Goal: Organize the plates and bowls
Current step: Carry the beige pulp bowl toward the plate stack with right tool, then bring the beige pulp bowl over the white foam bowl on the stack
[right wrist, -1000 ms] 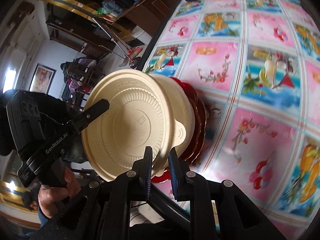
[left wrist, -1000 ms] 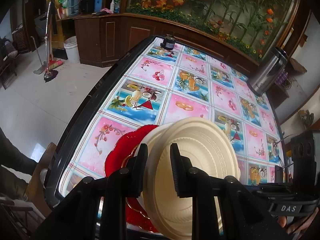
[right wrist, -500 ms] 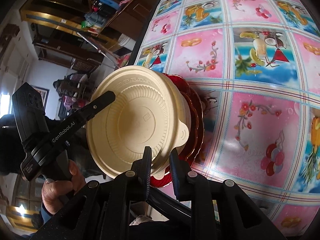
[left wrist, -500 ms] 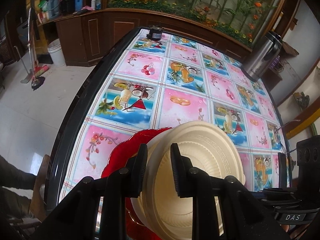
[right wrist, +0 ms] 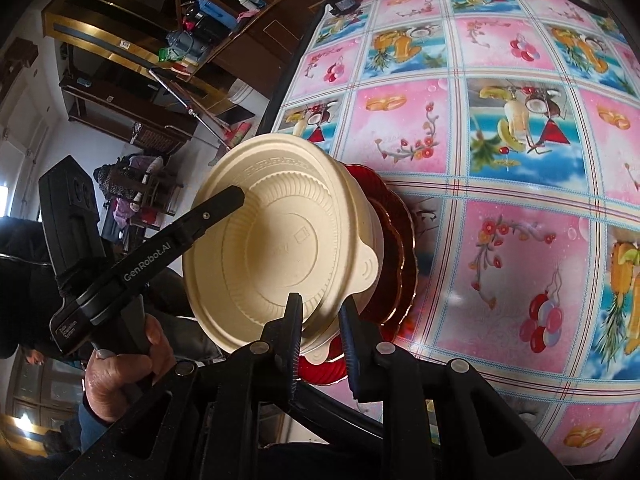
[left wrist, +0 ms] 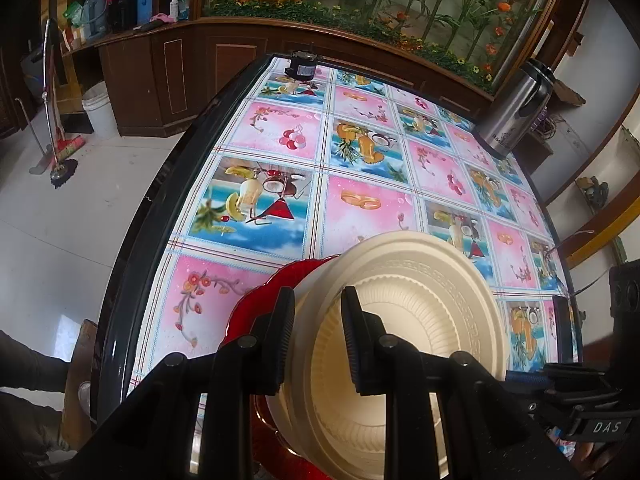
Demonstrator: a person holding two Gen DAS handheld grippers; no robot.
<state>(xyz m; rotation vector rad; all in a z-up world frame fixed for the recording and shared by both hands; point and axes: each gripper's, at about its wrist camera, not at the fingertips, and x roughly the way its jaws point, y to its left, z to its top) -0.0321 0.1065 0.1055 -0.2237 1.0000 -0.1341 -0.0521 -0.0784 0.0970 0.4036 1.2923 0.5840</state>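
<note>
A: While both tongs are on it, where's the stack? I see cream plastic bowls (left wrist: 404, 320) nested upside down on scalloped red glass plates (left wrist: 264, 304).

B: At the near edge of the worktop (left wrist: 360, 200) with the fruit-print cloth. Left tongs (left wrist: 316, 344) are narrowed onto the bowls' rim, one finger inside, one outside. Right tongs (right wrist: 320, 340) pinch the rim the same way on the other side. Steel thermos (left wrist: 512, 112) stands well apart, far corner.

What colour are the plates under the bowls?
Red plates, with scalloped rims; clearest in the right wrist view.
</note>
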